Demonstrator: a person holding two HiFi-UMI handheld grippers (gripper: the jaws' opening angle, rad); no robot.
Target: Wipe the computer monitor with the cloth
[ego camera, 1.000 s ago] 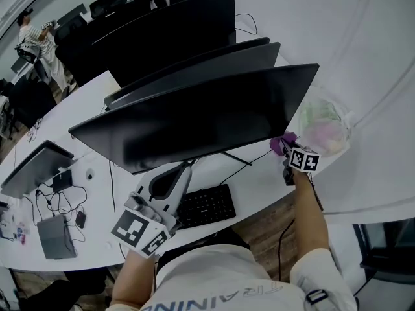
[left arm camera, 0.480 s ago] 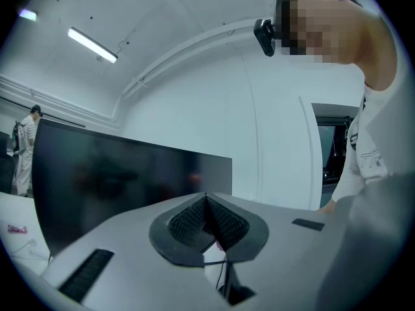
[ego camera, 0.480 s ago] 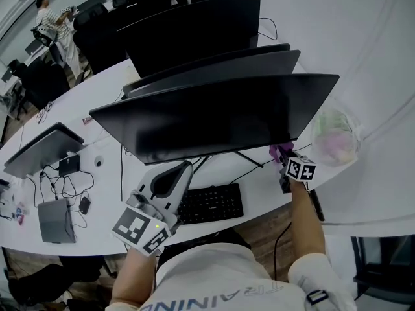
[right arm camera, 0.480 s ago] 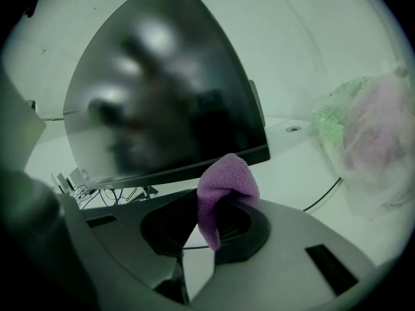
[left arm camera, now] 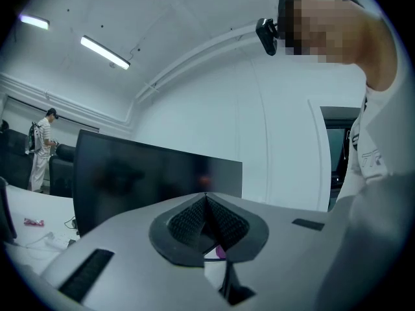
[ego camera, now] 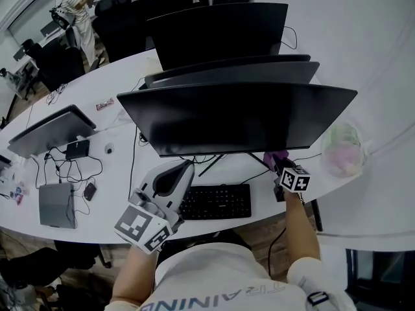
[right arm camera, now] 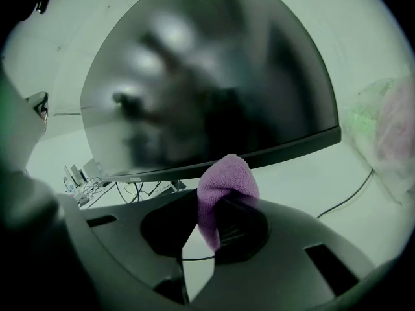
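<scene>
The nearest black monitor [ego camera: 240,118] stands on the white desk [ego camera: 78,229], its dark screen facing me; it fills the right gripper view as monitor [right arm camera: 214,83]. My right gripper [ego camera: 277,164] sits just below the screen's lower right corner, shut on a purple cloth [ego camera: 273,157] whose fold sticks up between the jaws as cloth [right arm camera: 224,186]. My left gripper [ego camera: 175,177] hovers over the desk left of the keyboard, jaws shut with nothing held [left arm camera: 206,203]. The left gripper view shows the monitor [left arm camera: 149,173] beyond the jaw tips.
A black keyboard [ego camera: 215,201] lies under the monitor. Two more monitors [ego camera: 220,34] stand behind it. A clear bag [ego camera: 343,149] sits at the right. Cables and small devices [ego camera: 58,203] lie on the left; a person [ego camera: 71,8] stands far back left.
The head view has shifted so the monitors appear further right. My right gripper with the cloth has moved in under the screen's lower right corner. The left gripper has hardly moved.
</scene>
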